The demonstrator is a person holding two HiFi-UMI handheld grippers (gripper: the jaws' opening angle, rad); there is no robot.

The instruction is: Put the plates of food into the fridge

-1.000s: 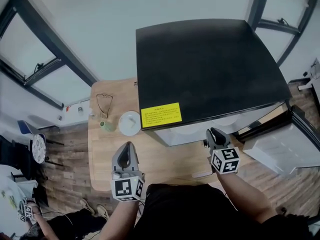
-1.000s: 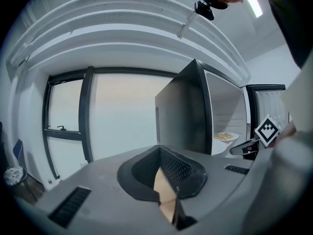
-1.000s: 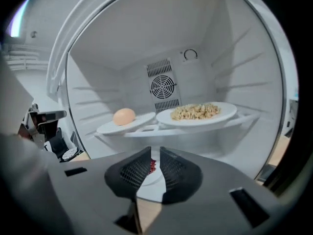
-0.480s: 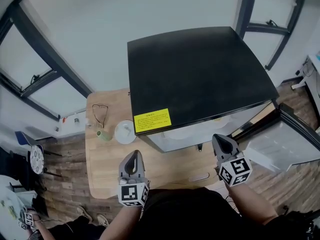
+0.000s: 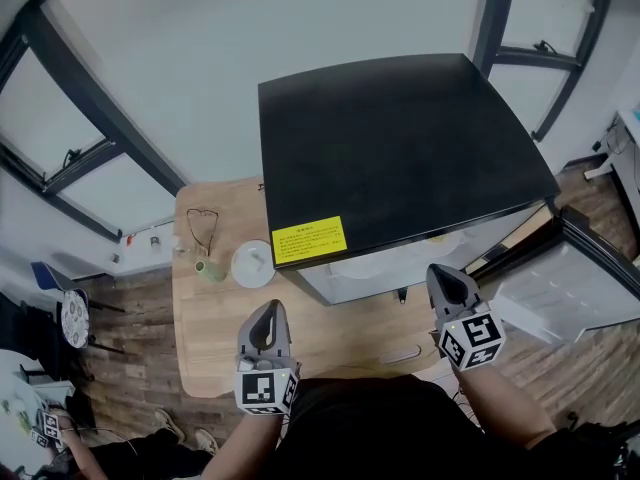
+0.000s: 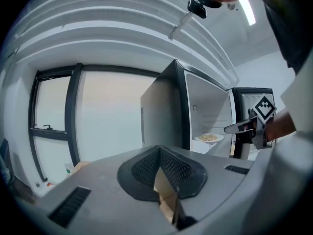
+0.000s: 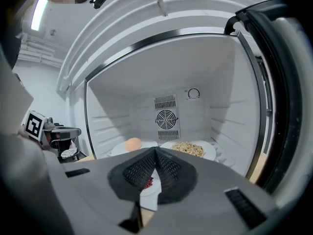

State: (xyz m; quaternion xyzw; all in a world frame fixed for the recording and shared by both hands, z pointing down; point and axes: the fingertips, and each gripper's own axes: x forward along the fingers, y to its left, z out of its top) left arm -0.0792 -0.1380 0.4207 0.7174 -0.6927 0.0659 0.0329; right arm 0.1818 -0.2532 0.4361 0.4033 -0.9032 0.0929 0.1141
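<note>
The black-topped fridge (image 5: 400, 138) stands open toward me. In the right gripper view its shelf holds a plate with an orange bun (image 7: 133, 144), a plate of pale noodles (image 7: 188, 148) and, low behind the jaws, a plate with red bits (image 7: 148, 183). My right gripper (image 7: 155, 152) is shut and empty, held in front of the opening (image 5: 440, 271). My left gripper (image 5: 268, 313) is shut too, with nothing in it (image 6: 159, 151), over the wooden table (image 5: 330, 333) left of the fridge. A white plate (image 5: 252, 264) rests on that table by the fridge's corner.
The fridge door (image 5: 590, 268) stands swung out at the right. A green object (image 5: 210, 270) and a pair of glasses (image 5: 203, 224) lie near the white plate. Dark window frames (image 5: 90, 118) run behind the table. A fan grille (image 7: 167, 118) sits in the fridge's back wall.
My right gripper has drawn back a little from the fridge's opening. The left gripper has shifted slightly over the table. The plate on the table has stayed put.
</note>
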